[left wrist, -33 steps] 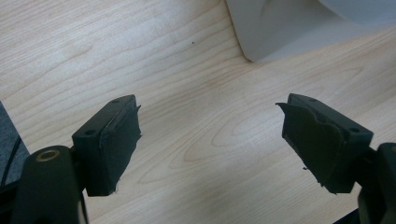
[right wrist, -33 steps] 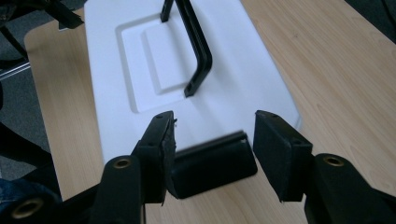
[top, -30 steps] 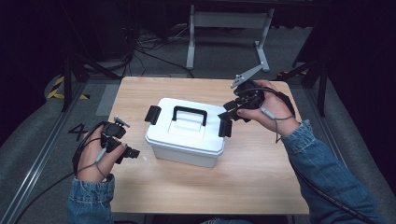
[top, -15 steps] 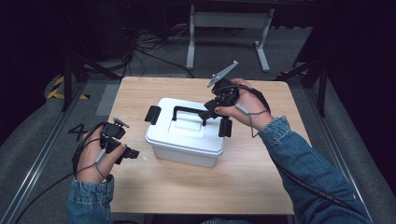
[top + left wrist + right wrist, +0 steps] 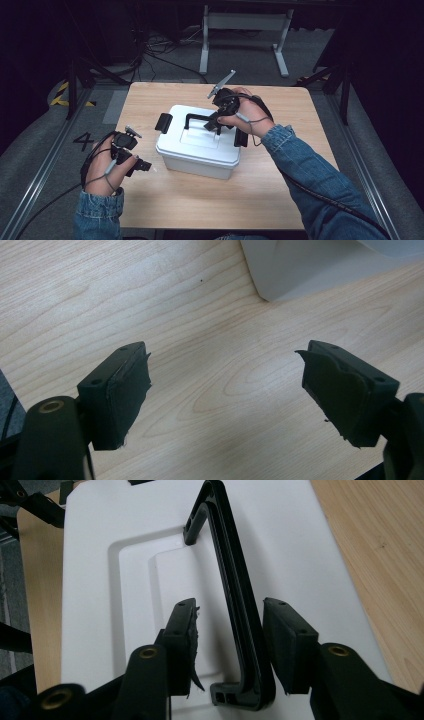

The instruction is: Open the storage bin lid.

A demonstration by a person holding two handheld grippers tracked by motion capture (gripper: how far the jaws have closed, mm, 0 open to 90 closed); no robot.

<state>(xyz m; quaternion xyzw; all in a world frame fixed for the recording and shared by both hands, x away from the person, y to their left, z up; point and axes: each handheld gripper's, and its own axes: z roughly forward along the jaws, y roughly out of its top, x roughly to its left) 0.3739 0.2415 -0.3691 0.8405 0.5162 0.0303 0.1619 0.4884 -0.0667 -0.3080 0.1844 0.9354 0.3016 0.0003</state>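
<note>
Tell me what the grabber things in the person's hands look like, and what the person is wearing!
Both grippers, left gripper and right gripper, are black, each with two flat jaws lined with dark pads. A grey three-cornered plate sticks up from the right one. Thin cables trail from them along the arms. The person wears blue denim sleeves.

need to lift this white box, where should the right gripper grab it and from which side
Take the black handle on the white box's lid, coming from above. It stands raised off the lid's recess, a thin bar with space on both sides for a jaw. The right gripper already straddles it near one end, jaws open; gripping nearer the bar's middle would probably keep the box level when lifted.
</note>
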